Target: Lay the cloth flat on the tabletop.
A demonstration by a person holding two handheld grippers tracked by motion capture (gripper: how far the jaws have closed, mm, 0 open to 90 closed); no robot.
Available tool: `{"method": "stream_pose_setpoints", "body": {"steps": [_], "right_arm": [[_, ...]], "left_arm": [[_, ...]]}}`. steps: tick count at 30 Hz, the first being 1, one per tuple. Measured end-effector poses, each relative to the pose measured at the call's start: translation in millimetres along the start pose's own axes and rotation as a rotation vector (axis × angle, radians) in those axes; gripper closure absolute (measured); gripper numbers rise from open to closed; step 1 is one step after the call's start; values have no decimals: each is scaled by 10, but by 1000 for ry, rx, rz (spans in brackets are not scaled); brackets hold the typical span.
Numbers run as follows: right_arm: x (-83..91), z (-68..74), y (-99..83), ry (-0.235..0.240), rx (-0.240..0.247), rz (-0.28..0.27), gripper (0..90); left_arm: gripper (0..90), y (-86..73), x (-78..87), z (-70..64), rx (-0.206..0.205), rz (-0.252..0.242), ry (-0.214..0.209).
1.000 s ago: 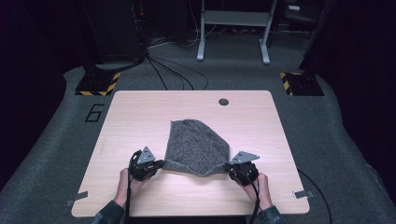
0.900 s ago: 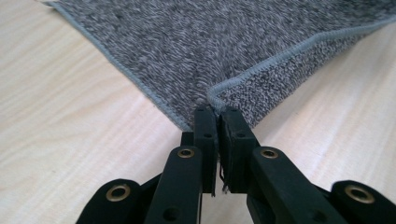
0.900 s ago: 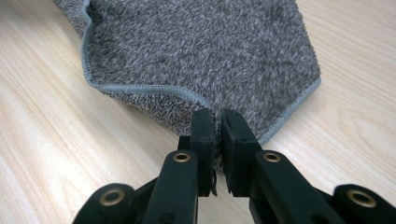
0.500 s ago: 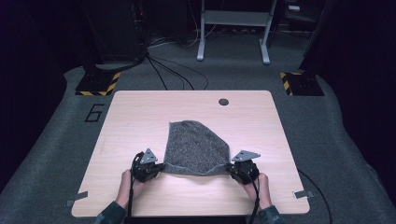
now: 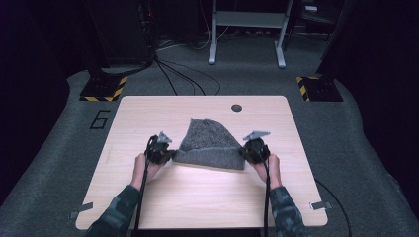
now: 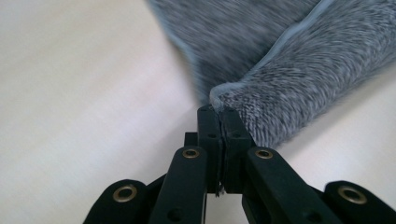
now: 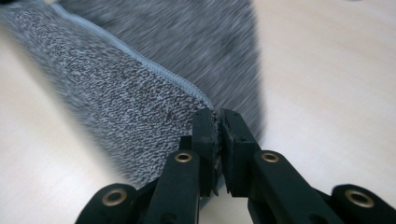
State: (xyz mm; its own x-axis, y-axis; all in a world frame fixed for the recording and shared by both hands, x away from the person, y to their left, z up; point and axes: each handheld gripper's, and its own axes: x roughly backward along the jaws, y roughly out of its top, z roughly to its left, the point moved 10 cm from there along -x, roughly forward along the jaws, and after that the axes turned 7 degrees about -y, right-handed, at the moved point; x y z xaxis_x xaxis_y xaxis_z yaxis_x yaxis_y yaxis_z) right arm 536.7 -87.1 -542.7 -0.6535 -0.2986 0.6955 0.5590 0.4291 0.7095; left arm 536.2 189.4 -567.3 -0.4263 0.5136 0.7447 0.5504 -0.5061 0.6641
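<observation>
We have the grey speckled knit cloth with the pale hemmed edge [image 5: 210,143] near the middle of the light wooden table [image 5: 148,197], near edge lifted, far part resting on the top. It looks like we're mid-fold or mid-spread, with both near corners held.

Left gripper [image 5: 165,154]: jaws pressed together on the cloth's left near corner, hem pinched right at the tips [image 6: 218,105]. Right gripper [image 5: 247,152]: jaws nearly together with the right near corner clamped between them [image 7: 215,122].

The cloth spans between the two grippers, near edge fairly taut, body tapering toward the far side. A small dark round grommet [image 5: 236,107] sits in the table beyond the cloth, clear of it.

Risks from here:
- Both bites are shallow, right at the hem. A hard pull apart could slip a corner out.
- The left grip seems to catch a folded-over bit of hem, so the corner may roll or twist when we lay it down.
- Uneven lift between hands would skew the edge and leave a crooked fold.
- Dragging the far part across the wood could bunch it.
</observation>
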Motion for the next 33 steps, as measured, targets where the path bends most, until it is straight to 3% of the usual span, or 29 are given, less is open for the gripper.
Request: {"method": "stream_pose_setpoints", "body": {"steps": [1, 2, 3, 4, 5, 6, 8, 9, 10, 11, 12, 13, 14, 15, 16, 17, 19, 20, 21, 22, 23, 24, 25, 26, 27, 33], "right_arm": [[0, 0, 0, 0, 0, 0, 853], [-122, -182, 257, -45, -3, 2, 859], [-150, -286, 430, -74, -6, -7, 862], [-150, -286, 430, -74, -6, -7, 862], [-138, -354, 576, -95, -12, -18, 863], [-65, -472, 863, -125, -11, -58, 865], [212, -598, 1334, -174, -21, -140, 868], [398, -625, 1553, -183, -8, -199, 868], [835, -581, 1888, -199, 33, -312, 868], [835, -581, 1888, -199, 33, -312, 868], [1135, -463, 1955, -188, 67, -383, 867], [1269, -381, 1919, -181, 82, -415, 866], [1269, -381, 1919, -181, 82, -415, 866], [1400, -203, 1699, -154, 125, -436, 864], [1395, -123, 1528, -137, 148, -423, 863], [1395, -123, 1528, -137, 148, -423, 863], [1280, 30, 1108, -100, 171, -379, 861], [1079, 171, 637, -53, 179, -317, 859], [1000, 221, 463, -33, 175, -295, 858], [861, 290, 194, -12, 173, -248, 857], [765, 330, 9, 2, 162, -217, 856], [765, 330, 9, 2, 162, -217, 856], [623, 415, -271, 41, 139, -168, 852], [623, 415, -271, 41, 139, -168, 852], [566, 483, -451, 64, 104, -133, 849], [571, 587, -628, 94, 82, -97, 807]], "left_arm": [[887, 121, -37, 105, 9, 4, 16], [888, 426, -76, 318, 40, -12, 61], [889, 561, -57, 394, 50, -25, 77], [889, 561, -57, 394, 50, -25, 77], [889, 803, 28, 506, 67, -54, 100], [890, 1010, 144, 574, 69, -92, 125], [890, 1394, 482, 606, 42, -172, 164], [890, 1590, 732, 553, 7, -237, 186], [890, 1685, 940, 486, -32, -268, 203], [890, 1733, 1082, 433, -63, -298, 225], [890, 1748, 1255, 348, -99, -326, 236], [890, 1719, 1388, 264, -121, -356, 242], [890, 1643, 1471, 183, -147, -368, 251], [890, 1395, 1474, 29, -200, -353, 253], [890, 1395, 1474, 29, -200, -353, 253], [890, 1235, 1421, -45, -219, -337, 242], [890, 881, 1236, -171, -245, -282, 223], [889, 571, 1034, -260, -237, -235, 182], [889, 364, 890, -311, -215, -202, 149], [889, 364, 890, -311, -215, -202, 149], [888, 220, 779, -366, -187, -192, 115], [888, 81, 679, -415, -171, -169, 94], [886, -36, 598, -457, -158, -157, 72], [886, -140, 522, -500, -137, -148, 47], [883, -303, 427, -567, -101, -134, 12], [866, -518, 380, -683, -73, -107, -58]]}}
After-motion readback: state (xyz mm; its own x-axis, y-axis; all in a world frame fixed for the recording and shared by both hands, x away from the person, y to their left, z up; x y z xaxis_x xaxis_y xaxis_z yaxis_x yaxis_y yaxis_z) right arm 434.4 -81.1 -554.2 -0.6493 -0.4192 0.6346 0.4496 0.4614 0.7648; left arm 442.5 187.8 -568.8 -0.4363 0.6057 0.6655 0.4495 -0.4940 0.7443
